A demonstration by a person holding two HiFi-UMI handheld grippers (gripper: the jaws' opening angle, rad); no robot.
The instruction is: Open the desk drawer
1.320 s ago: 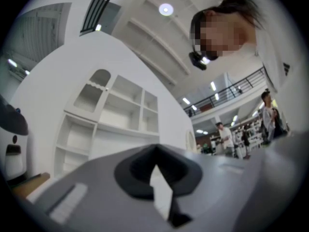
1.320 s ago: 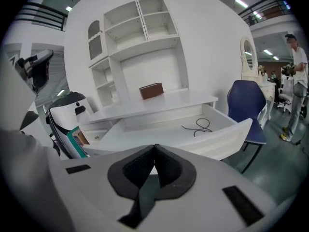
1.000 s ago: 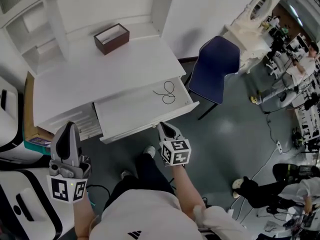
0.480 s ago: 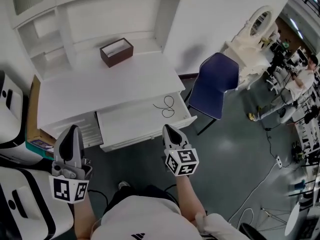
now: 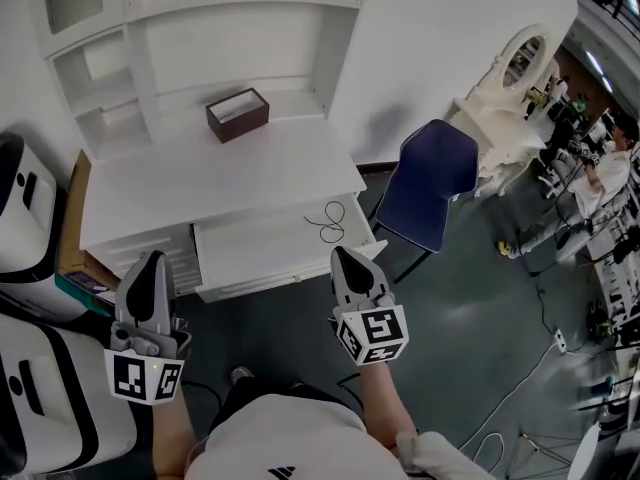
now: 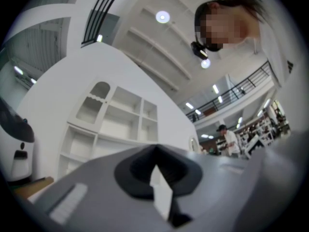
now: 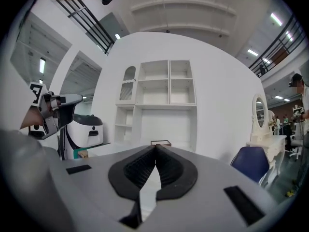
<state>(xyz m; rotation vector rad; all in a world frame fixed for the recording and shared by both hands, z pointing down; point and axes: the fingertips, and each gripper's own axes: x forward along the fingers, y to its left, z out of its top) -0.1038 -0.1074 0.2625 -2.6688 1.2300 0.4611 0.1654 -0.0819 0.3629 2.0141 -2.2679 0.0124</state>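
Looking steeply down on a white desk with a shelved hutch [image 5: 200, 28], set against a white wall. Below the hutch, a bare white tabletop [image 5: 200, 173]. Under the right half of its front edge, the desk drawer [image 5: 260, 253], pulled out toward the person with its white inside open to view. Right of the desk, a blue chair [image 5: 430, 178] on the grey floor. Beyond that, a white dressing table with an oval mirror [image 5: 510, 63]. At the picture's left edge, a white-and-black machine [image 5: 25, 218].

Nearer the camera, the left hand-held gripper [image 5: 150, 260] [image 6: 154, 149], raised in front of the desk's left side, clenched on nothing, pads meeting at the tips. To its right, the right hand-held gripper [image 5: 345, 255] [image 7: 155, 146], seen in the head view just by the open drawer's front right corner and clear of it. Likewise clenched and empty, pointing across the tabletop at the hutch.

At the back of the tabletop, an open brown box [image 5: 237, 114] [image 7: 161, 142]. In the drawer's right end, a thin dark cord [image 5: 328, 222] lying in loops.
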